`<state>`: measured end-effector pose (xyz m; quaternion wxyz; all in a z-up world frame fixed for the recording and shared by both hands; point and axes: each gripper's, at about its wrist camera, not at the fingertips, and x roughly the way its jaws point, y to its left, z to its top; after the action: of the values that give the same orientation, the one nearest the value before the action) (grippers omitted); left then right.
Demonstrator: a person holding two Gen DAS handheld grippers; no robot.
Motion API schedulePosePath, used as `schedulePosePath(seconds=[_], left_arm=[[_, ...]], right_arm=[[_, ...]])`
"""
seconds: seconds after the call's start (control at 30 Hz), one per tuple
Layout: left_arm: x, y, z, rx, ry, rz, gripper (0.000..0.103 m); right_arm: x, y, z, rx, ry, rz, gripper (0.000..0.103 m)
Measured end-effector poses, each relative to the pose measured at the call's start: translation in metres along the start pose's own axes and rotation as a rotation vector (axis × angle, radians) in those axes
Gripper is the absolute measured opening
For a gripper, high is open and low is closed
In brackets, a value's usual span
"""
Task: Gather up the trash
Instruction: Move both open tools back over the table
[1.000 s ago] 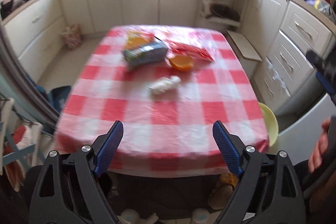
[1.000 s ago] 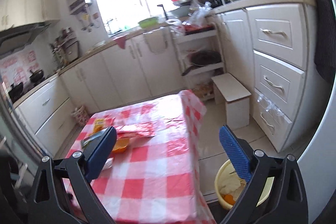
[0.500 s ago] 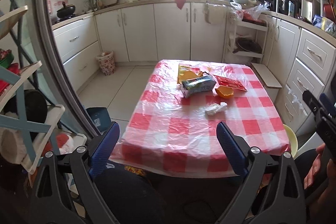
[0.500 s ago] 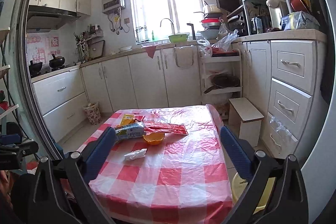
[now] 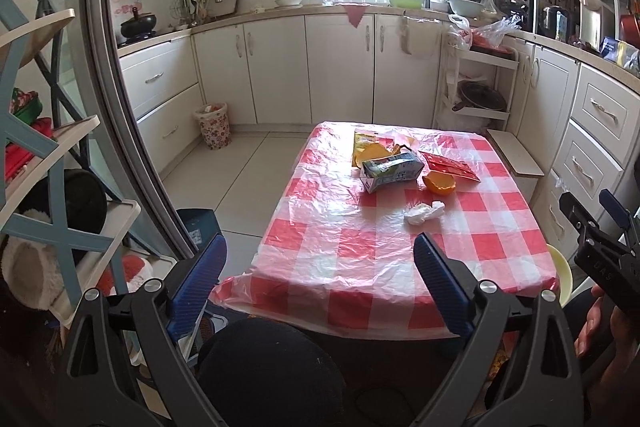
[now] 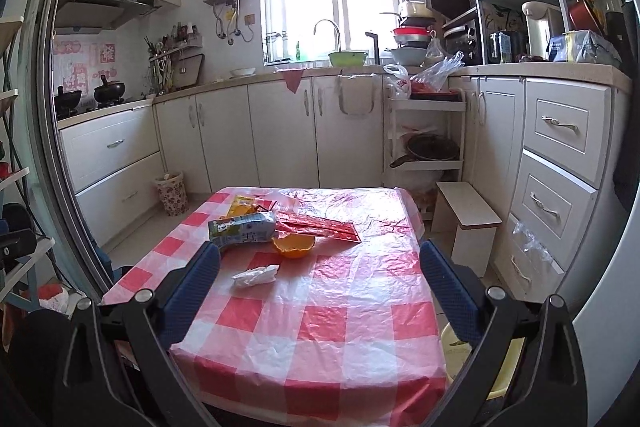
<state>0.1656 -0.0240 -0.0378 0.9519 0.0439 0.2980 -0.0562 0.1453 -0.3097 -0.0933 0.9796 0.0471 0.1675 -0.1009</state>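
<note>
A small table with a red-and-white checked plastic cover [image 5: 384,259] [image 6: 332,323] carries the trash. On it lie a crumpled white tissue [image 5: 423,213] [image 6: 256,275], an orange peel half [image 5: 439,183] [image 6: 293,246], a flattened milk carton [image 5: 390,171] [image 6: 242,230], a red wrapper [image 5: 452,166] [image 6: 320,227] and a yellow packet [image 5: 366,143] [image 6: 241,205]. My left gripper [image 5: 320,287] stands open short of the table's near edge, nothing between its fingers. My right gripper [image 6: 320,291] is open too, hovering over the near part of the table, empty. The right gripper [image 5: 600,227] shows at the left view's right edge.
A yellow bin [image 6: 472,359] [image 5: 560,277] stands on the floor at the table's right near corner. A floral waste basket [image 5: 213,126] [image 6: 172,193] sits by the far cabinets. White cabinets and drawers [image 6: 560,163] line the right; a low white stool [image 6: 468,223] stands beside them; a shelf rack [image 5: 48,147] is at left.
Both grippers have drawn back from the table and tilted up, so the whole kitchen shows. In the last half second they hardly moved. The trash lies where it was.
</note>
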Motion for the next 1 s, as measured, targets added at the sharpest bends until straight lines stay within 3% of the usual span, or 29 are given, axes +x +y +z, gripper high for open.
schedulePosePath(seconds=[0.23, 0.33, 0.47, 0.73, 0.93, 1.0], left_arm=[[0.003, -0.006, -0.002, 0.019, 0.004, 0.000, 0.091], [0.010, -0.004, -0.003, 0.023, 0.010, 0.007, 0.093], [0.030, 0.007, -0.004, 0.011, 0.038, 0.033, 0.093], [0.073, 0.042, -0.010, -0.091, 0.112, 0.066, 0.093], [0.080, 0.049, -0.014, -0.094, 0.108, 0.077, 0.093], [0.082, 0.052, -0.014, -0.103, 0.115, 0.073, 0.093]], right_arm=[[0.004, 0.001, -0.002, 0.002, 0.021, 0.010, 0.096], [0.018, 0.003, -0.002, 0.020, 0.082, 0.047, 0.096], [0.058, 0.015, -0.004, 0.043, 0.232, 0.107, 0.096], [0.148, 0.059, -0.012, -0.020, 0.379, 0.152, 0.096], [0.205, 0.074, -0.028, -0.012, 0.481, 0.134, 0.095], [0.218, 0.077, -0.033, -0.019, 0.511, 0.130, 0.089]])
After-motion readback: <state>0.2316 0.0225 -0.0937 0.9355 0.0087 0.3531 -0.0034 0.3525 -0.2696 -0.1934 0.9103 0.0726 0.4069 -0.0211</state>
